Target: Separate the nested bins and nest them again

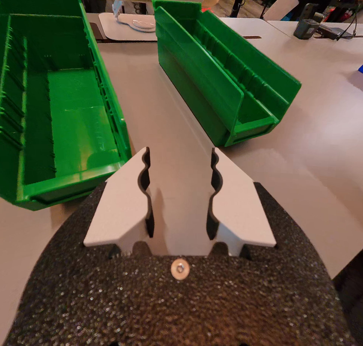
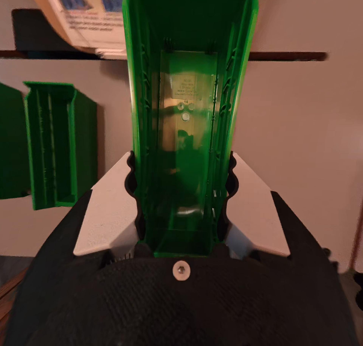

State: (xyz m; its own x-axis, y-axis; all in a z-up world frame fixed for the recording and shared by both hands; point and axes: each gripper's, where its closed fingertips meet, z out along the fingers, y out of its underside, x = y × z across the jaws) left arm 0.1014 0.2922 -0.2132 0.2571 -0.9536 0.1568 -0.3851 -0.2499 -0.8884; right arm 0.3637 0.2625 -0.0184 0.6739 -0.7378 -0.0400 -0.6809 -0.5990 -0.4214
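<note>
White wavy-padded fingers (image 1: 235,195); black mounts

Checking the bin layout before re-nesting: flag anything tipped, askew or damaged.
One oddity: the narrow green plastic bin on the grey table lies tipped on its long side, opening sideways, beside the upright wide green bin. The right gripper holds a third green bin. No damage shows.

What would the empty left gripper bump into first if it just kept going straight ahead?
Probably nothing soon: the left gripper points down the bare table gap between the wide bin and narrow bin. Farther depth is unclear.
</note>
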